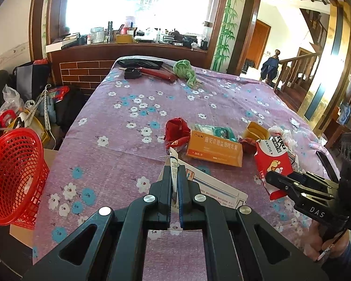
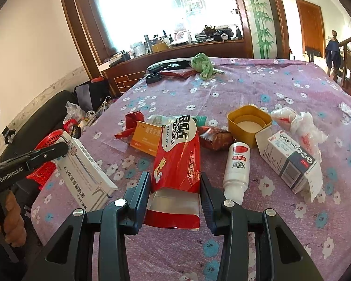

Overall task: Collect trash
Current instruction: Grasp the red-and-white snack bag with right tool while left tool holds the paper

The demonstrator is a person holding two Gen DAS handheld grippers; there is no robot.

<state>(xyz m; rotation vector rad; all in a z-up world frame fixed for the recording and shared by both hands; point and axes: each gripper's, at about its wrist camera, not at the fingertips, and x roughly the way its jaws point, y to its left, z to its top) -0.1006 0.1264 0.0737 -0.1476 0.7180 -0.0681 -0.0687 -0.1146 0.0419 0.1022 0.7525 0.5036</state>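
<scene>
Trash lies on the flowered worktop [image 2: 269, 89]: the right tool [image 2: 175, 187] is clamped on a red carton [image 2: 177, 154], the left tool [image 1: 174, 175] on a white box [image 1: 213, 187]. Further, an orange box [image 1: 214, 149] and a yellow lid [image 2: 249, 124] rest; a red basket [image 1: 14, 175] stands at the left edge.

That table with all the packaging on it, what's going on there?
A person is clearing trash with a handheld gripper in each hand. The left gripper is shut on the flap of a white carton, held near the red basket beside the table. The right gripper clamps a red and white box. An orange box, white bottle and crumpled plastic lie on the floral tablecloth.
</scene>
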